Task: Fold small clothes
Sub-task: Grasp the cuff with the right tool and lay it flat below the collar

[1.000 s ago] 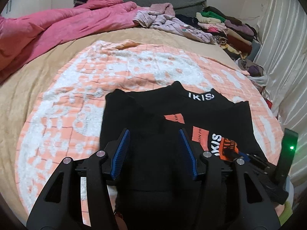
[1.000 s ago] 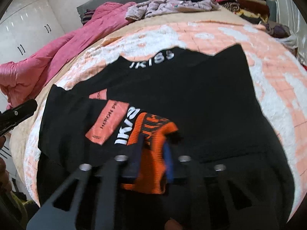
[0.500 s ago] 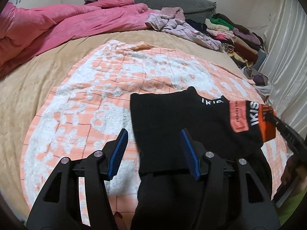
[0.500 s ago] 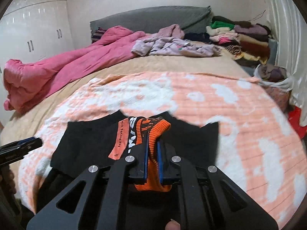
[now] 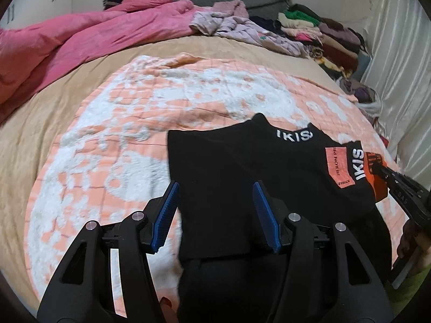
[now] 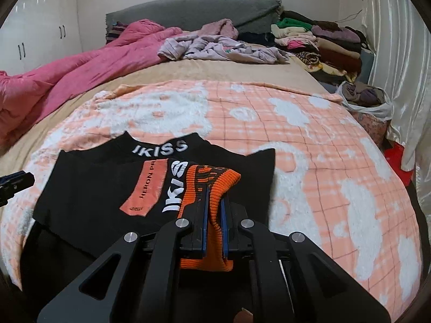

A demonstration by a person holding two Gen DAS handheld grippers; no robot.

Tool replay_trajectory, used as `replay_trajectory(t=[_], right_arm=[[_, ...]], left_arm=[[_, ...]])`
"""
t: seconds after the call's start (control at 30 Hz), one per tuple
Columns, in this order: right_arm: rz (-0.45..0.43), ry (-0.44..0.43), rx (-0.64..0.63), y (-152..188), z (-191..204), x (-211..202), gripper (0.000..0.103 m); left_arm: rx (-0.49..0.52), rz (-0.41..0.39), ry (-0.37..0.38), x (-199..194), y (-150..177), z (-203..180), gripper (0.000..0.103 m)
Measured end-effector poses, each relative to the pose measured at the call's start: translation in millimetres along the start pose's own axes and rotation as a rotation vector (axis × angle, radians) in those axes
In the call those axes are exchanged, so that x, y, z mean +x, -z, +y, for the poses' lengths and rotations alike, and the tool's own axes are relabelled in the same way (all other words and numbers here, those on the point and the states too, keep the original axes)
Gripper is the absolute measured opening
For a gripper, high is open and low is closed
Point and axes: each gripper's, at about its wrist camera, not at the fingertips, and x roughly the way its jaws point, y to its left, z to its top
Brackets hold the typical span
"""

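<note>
A black top (image 5: 229, 167) printed "IKISS" lies on the peach and white blanket (image 5: 113, 145) on the bed. Its sleeve with the orange ribbed cuff (image 6: 212, 177) is folded across the chest. My right gripper (image 6: 215, 192) is shut on that cuff and holds it a little above the top; in the left wrist view it shows at the right edge as the right gripper (image 5: 398, 185). My left gripper (image 5: 215, 184) hangs open over the top's near left part, its blue pads apart and pressing on nothing. The top's lower hem is hidden behind both grippers.
A pink duvet (image 6: 80, 64) lies along the far left of the bed. Loose lilac clothes (image 6: 215, 48) and a stack of folded clothes (image 6: 323, 40) sit at the headboard. A bag of clothes (image 6: 363, 99) and a pale curtain (image 6: 398, 53) stand at the right.
My right gripper has risen with the orange cuff and drawn the sleeve toward the top's right side; its view has tipped up to show the room. The left gripper stays open.
</note>
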Motion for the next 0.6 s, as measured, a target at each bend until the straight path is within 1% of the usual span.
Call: replay_trajectory(t=[0.07,0.17,0.2,0.23,0.27,0.3,0.4,0.47,0.6], right_arm=[[0.004,0.009,0.0,2,-2,2,0.007],[0.012,0.033,-0.002,4,-3,6,0.008],[0.01,0.049,-0.003,4,-3,6,0.012],[0.005,0.099,-0.006,6,-3,6,0.022],[0.005,0.149,-0.009,7,-4,7,0.028],[0.011,0.154,-0.007,9,-6,7,0.028],[0.032,0.085,0.033,17,-9,7,0.031],[0.043,0.049,0.014,23,-1,6,0.032],[0.075,-0.073,-0.029,33,25,7,0.032]], left_arm=[[0.034,0.013,0.002,10,0,-11,0.048],[0.074,0.064,-0.01,31,2,-21,0.048],[0.074,0.08,-0.017,38,4,-21,0.048],[0.073,0.088,-0.02,40,6,-22,0.048],[0.073,0.092,-0.019,42,7,-22,0.048],[0.075,0.092,-0.014,42,9,-22,0.048],[0.095,0.107,-0.022,46,13,-24,0.048],[0.104,0.118,-0.031,49,15,-25,0.048],[0.135,0.14,-0.049,53,22,-29,0.049]])
